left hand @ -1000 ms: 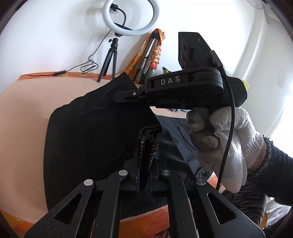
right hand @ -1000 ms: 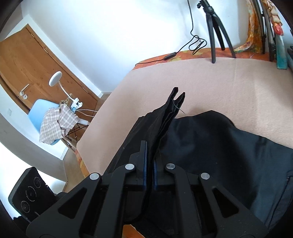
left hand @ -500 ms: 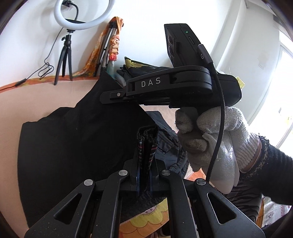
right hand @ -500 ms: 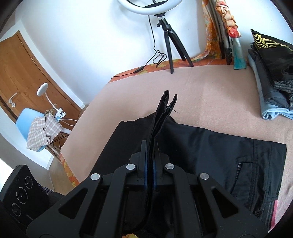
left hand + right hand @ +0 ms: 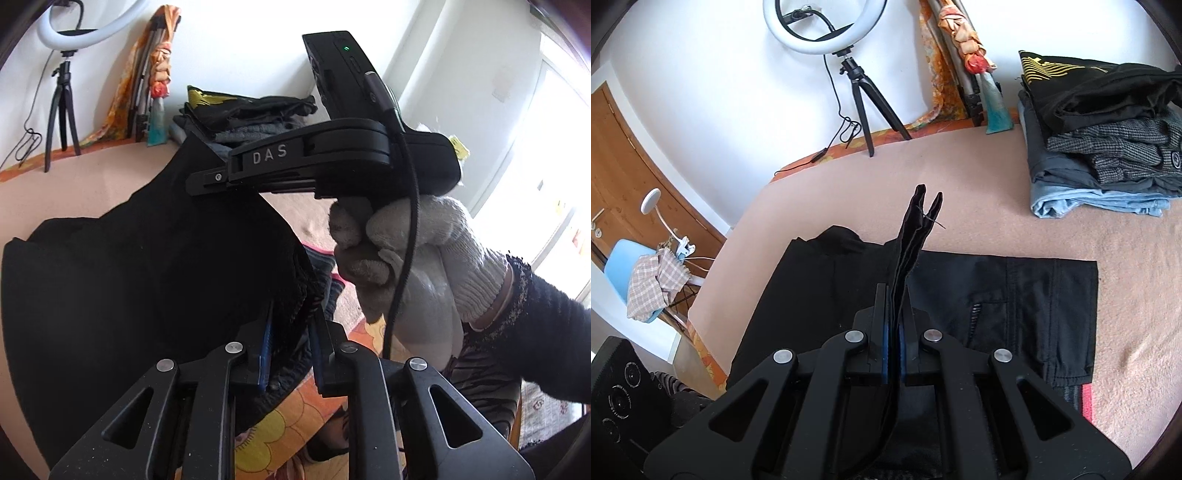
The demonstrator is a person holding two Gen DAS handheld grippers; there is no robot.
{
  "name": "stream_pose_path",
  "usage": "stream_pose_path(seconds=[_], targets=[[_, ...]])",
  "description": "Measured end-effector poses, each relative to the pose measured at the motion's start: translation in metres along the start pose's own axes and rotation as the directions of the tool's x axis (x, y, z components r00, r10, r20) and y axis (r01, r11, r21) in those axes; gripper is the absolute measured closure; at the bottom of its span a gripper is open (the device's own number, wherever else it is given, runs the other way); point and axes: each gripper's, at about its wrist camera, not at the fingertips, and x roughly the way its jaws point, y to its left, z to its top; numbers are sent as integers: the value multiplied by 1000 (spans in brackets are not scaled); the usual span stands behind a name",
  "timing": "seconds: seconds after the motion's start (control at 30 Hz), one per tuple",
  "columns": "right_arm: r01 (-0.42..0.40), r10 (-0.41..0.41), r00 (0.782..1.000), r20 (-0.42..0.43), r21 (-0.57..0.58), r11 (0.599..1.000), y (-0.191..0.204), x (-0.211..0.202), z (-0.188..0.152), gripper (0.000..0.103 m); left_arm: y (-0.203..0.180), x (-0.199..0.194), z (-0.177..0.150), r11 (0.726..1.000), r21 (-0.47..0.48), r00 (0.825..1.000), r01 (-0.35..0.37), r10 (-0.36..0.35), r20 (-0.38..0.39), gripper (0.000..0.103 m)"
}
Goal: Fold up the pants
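Right wrist view shows the black pants (image 5: 1015,295) spread on the pink blanket (image 5: 960,177); soft and limp, they look best gripped at hems or waistband. The right gripper (image 5: 894,354) is clamped on a raised fold, and the left gripper (image 5: 291,350), slightly wider, pinches bunched fabric.

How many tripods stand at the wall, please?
1 clearly: the black tripod under the ring light. Folded legs by the orange cloth may be another.
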Motion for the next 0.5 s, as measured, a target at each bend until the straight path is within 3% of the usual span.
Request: stream_pose_path(seconds=[0.1,0.17,0.33,0.4,0.5], targets=[[14,-14,1000,-5,21,1000,-15,0,-3,98,-3,-10,-4,1000,16,1000,21,-21,-13,86],[7,-6,1000,-17,32,999,-23,2,-5,98,2,-24,-5,1000,20,1000,9,-9,10,79],[61,-61,997,-50,13,998,-37,11,-11,98,36,-64,-15,988,-13,985,-152,152,83,77],[65,-63,996,-62,33,997,-45,12,-14,98,57,-72,-21,967,-37,962,-254,256,90,77],[74,-71,995,-68,51,996,-53,9,-17,98,90,-73,-34,936,-112,939,-334,341,49,77]])
